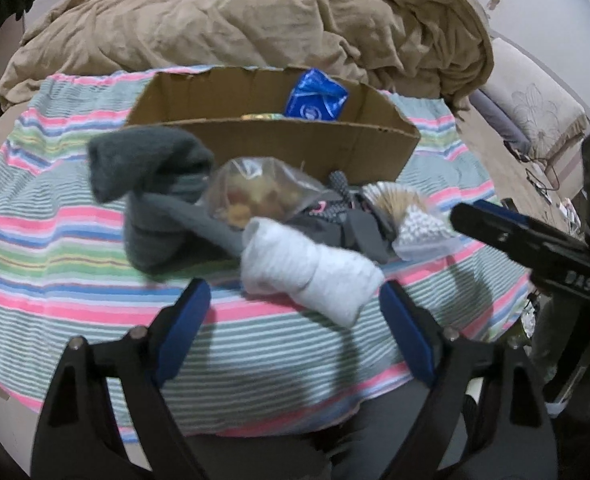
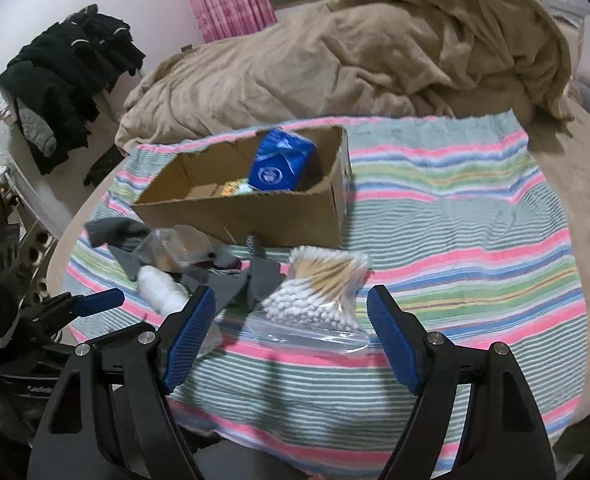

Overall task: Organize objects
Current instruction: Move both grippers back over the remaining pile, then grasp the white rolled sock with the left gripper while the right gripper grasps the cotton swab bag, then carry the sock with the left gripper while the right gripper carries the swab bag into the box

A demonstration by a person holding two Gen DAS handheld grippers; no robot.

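A pile of small items lies on a striped towel (image 1: pixel 75 240) in front of an open cardboard box (image 1: pixel 295 144) (image 2: pixel 255 212). A blue packet (image 1: pixel 315 98) (image 2: pixel 281 166) stands inside the box. The pile holds a white rolled sock (image 1: pixel 311 272) (image 2: pixel 161 290), dark grey socks (image 1: pixel 151 168), a clear bag of snacks (image 1: pixel 255 192) and a bag of cotton swabs (image 2: pixel 319 288) (image 1: pixel 407 216). My left gripper (image 1: pixel 295 292) hovers open just short of the white sock. Just short of the swab bag, my right gripper (image 2: pixel 291 300) is open and empty.
A rumpled tan blanket (image 1: pixel 255 20) (image 2: pixel 375 52) is heaped behind the box. Dark clothes (image 2: pixel 71 76) hang at the left of the right wrist view. The right gripper's finger (image 1: pixel 535 248) crosses the right side of the left wrist view. Grey folded cloth (image 2: pixel 255 280) lies mid-pile.
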